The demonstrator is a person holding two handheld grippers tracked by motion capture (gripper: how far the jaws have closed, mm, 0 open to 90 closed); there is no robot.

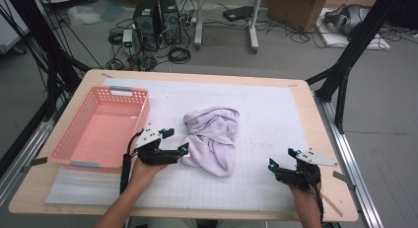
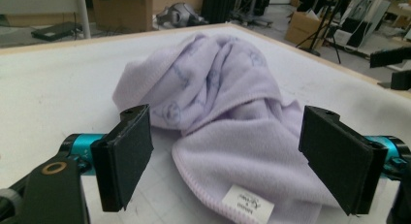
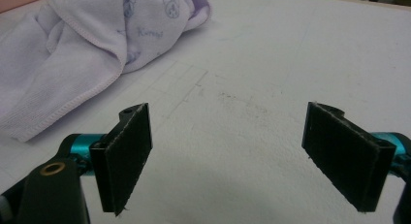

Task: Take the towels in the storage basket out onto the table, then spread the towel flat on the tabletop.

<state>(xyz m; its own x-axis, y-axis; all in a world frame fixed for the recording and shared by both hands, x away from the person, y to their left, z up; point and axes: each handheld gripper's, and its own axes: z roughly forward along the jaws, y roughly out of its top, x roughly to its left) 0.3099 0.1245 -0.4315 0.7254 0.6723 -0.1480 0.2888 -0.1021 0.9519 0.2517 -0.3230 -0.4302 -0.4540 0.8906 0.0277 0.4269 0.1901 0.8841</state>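
A crumpled lilac towel (image 1: 213, 139) lies mid-table on the white mat (image 1: 266, 119), right of the pink basket (image 1: 98, 129). The left gripper (image 1: 175, 141) sits at the towel's left edge, jaws spread wide around the near hem, pads not pressing it. The right gripper (image 1: 281, 159) rests well apart to the right, jaws wide, holding nothing.
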